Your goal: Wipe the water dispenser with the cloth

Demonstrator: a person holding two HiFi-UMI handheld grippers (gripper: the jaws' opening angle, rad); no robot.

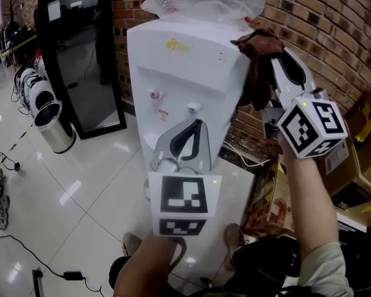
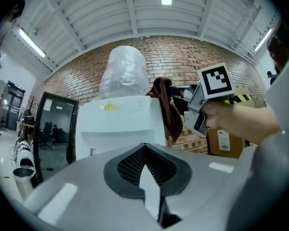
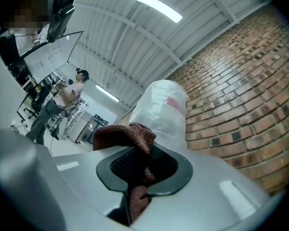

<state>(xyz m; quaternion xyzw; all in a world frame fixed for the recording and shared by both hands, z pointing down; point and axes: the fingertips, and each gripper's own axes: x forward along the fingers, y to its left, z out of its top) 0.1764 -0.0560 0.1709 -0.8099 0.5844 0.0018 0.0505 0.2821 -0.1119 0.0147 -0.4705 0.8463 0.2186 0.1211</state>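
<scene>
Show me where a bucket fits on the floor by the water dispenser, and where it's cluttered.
Free: the white tiles bordered by the metal bin, the leaning mirror and the water dispenser. Crowded: right of the dispenser, cardboard boxes and a cord sit against the brick wall; a black cable trails along the lower left.

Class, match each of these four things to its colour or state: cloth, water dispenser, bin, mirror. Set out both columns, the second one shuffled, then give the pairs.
Column one:
1. cloth
2. water dispenser
3. bin
4. mirror

Column two:
A. white body
B. silver metal
C. black frame
D. brown, clamped in the right gripper

Pairs: 1-D, 2-A, 3-B, 4-C
</scene>
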